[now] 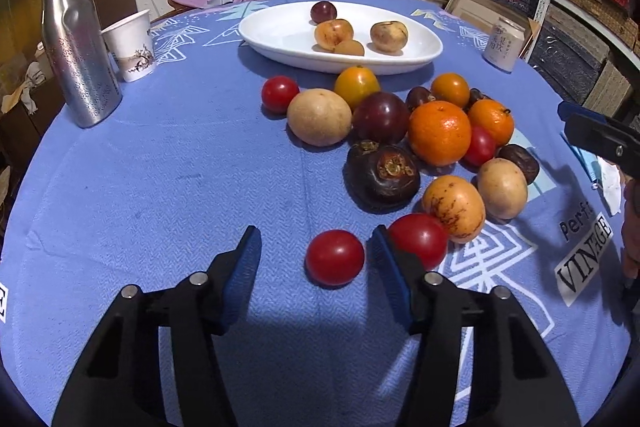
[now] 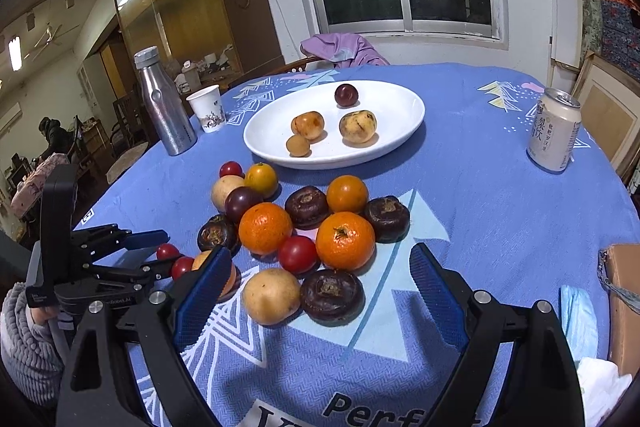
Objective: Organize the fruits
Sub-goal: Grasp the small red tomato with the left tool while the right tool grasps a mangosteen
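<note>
"Perf" and "VINTAGE" on tablecloth (image 1: 160, 163); Chinese characters on can (image 2: 554, 131)

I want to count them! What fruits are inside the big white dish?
The white dish holds four fruits, all in plain sight: a dark purple plum, a speckled orange fruit, a small tan one touching it, and a yellowish-brown one. None hides another.

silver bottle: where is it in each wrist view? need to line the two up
Left wrist view: the silver bottle stands upright at the far left edge, with the paper cup just to its right.
Right wrist view: the silver bottle stands upper left of centre, the paper cup again just right of it.
Shared landmark: the white oval plate, to the right of bottle and cup in both views.
</note>
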Motion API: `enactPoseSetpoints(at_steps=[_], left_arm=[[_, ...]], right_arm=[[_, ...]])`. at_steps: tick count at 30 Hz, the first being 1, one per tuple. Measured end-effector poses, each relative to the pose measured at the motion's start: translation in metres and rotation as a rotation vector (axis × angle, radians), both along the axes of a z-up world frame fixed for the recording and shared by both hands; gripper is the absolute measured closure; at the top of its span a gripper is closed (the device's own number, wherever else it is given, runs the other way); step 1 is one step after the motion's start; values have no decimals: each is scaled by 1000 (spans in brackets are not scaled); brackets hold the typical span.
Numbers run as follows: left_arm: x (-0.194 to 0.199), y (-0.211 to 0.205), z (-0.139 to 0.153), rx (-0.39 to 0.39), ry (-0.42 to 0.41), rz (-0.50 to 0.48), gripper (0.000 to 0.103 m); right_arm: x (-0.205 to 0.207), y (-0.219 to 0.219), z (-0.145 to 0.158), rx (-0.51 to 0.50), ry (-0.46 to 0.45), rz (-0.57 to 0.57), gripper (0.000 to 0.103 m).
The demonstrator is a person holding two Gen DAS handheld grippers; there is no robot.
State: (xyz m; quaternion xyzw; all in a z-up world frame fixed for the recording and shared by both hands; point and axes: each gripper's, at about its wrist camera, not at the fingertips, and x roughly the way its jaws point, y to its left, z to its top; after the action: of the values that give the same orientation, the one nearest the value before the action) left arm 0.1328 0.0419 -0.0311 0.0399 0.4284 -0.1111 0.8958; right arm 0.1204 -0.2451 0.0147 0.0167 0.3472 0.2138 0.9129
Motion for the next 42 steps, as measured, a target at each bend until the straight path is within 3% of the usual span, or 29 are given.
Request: enactPoseSetpoints(at_steps=[6,10,15,18,21,23,30,37,41,42], left_arm=[[-1,-5,0,12,-8,-14,54],[-2,-10,-1,25,-5,-32,76],[-3,-11,-1,30,-6,-33,77],[-3,-11,-1,34,-7,-33,77],[-3,-10,-1,31,-6,-32,77],[-3,-9,-1,28,-5,-30,77],[-3,-9,-1,34,-7,-28,77],[-2,-7,-1,27,-5,-26,77],[-1,-5,-2,22,-3,-11,77],[-1,-6,-2,29,-5,-12,77]], right_arm=[[3,-2,-8,-1,35,-1,11],[3,3,-20,-38,72,17,12],[2,16,-33,-123,73,35,22],[3,15,-34,-105,75,42,26],[4,10,-30,-68,77,46,47],[8,2,-26,-43,84,29,47],[8,10,-36,-121,86,24,48],[20,-2,-40,-43,164,16,49],[14,9,-41,-148,117,14,51],[13,12,-43,-160,114,22,56]])
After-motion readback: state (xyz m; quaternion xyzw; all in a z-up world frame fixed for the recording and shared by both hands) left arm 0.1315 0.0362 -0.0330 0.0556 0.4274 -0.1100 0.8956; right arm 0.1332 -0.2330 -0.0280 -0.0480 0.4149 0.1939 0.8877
